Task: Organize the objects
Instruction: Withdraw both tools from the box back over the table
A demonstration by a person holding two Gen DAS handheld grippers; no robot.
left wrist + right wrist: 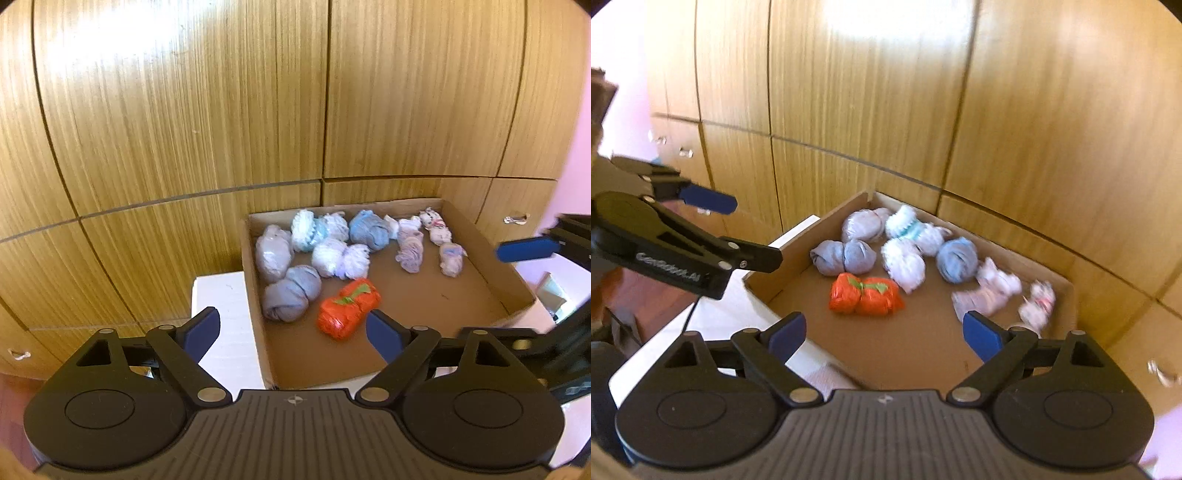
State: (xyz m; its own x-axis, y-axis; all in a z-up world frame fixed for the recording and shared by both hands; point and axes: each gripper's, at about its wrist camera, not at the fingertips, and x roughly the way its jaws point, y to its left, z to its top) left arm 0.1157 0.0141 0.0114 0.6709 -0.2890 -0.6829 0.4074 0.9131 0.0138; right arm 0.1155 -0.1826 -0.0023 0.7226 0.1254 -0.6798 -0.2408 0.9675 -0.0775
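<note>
A shallow cardboard box [487, 266] is seen resting on a white counter [225, 317] in front of wood-grain cabinet doors [184, 129]. Rolled sock bundles are laid inside it: an orange bundle with green markings [348, 309] lies nearest the front, apart from the wall, with a grey bundle [290, 293] just beside it on the left. Behind these, pale lilac, white-and-turquoise, and blue bundles [369, 229] are grouped toward the back wall, and smaller patterned white ones are placed to the right.

The left tool [293, 330] is held above the box's near edge with its blue-padded fingers spread wide and nothing gripped between them. The right tool [884, 332] is likewise held wide apart and empty over the box's front. In the right wrist view, white lettering reading "GenRobot.AI" is printed on the side of the left tool's black body.
</note>
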